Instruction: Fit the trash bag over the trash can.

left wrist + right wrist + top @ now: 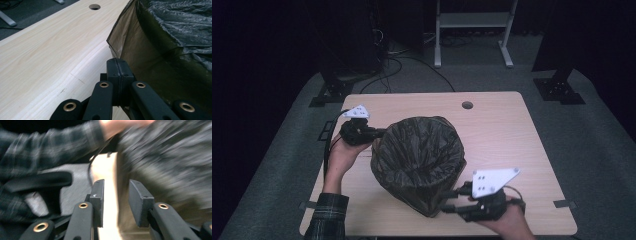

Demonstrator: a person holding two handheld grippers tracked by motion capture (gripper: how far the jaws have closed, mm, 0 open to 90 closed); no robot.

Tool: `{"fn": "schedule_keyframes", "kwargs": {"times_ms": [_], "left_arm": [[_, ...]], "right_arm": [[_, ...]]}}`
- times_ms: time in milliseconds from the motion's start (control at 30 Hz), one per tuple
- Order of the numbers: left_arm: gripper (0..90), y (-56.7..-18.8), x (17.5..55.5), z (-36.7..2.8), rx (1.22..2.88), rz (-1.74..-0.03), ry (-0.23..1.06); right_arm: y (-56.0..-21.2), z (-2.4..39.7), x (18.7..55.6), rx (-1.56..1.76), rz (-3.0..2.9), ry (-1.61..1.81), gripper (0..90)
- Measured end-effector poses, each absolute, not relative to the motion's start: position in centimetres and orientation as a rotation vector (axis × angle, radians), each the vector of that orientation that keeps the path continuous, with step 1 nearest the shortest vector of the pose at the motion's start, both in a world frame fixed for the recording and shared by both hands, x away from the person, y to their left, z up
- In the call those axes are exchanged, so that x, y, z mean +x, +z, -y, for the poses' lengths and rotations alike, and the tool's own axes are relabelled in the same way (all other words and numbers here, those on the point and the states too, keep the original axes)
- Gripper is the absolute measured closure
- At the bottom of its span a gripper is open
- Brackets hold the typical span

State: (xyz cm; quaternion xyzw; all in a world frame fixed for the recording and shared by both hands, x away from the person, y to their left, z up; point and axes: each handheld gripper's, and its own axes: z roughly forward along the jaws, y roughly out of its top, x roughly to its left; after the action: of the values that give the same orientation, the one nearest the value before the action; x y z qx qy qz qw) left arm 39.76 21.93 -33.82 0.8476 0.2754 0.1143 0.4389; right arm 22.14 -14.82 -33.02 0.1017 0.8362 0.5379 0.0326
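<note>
plastic liner: a dark, thin bin bag [419, 150] sits in a small bin [424, 197] near the middle of the table [512, 130], its mouth spread wide and its edge folded down over the rim.
landmark: everything below is placed relative to the bin.
left gripper [117, 65]: at the bin's left rim, jaws together and clamped on a fold of the bag's edge, pulling it taut away from the bin wall.
right gripper [115, 195]: at the bin's near right side, close to its lower wall; jaws apart with nothing between them. the right gripper view is blurred.
done, as i judge it: bag is inside, opened out, and draped over the rim most of the way round.
left to do, as i judge it: the near right side looks loose and bunched; it likely needs a fresh grip and a tug down to seat the edge evenly.
cable hole [467, 105]: beyond the bin, on the far part of the table, uninvolved.
</note>
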Motion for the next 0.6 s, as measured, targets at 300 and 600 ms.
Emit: {"fn": "schedule_keyframes", "kwargs": {"times_ms": [300, 600], "left_arm": [[89.9, -33.7, 39.8, -22.2, 2.097, -0.688, 0.290], [89.9, -33.9, 40.0, -22.0, 2.101, -0.684, 0.282]], "right_arm": [[-27.8, 18.2, 31.2, 0.629, -2.297, 1.615, 61.8], [-30.3, 17.4, 39.6, 0.829, -2.282, 1.515, 57.8]]}}
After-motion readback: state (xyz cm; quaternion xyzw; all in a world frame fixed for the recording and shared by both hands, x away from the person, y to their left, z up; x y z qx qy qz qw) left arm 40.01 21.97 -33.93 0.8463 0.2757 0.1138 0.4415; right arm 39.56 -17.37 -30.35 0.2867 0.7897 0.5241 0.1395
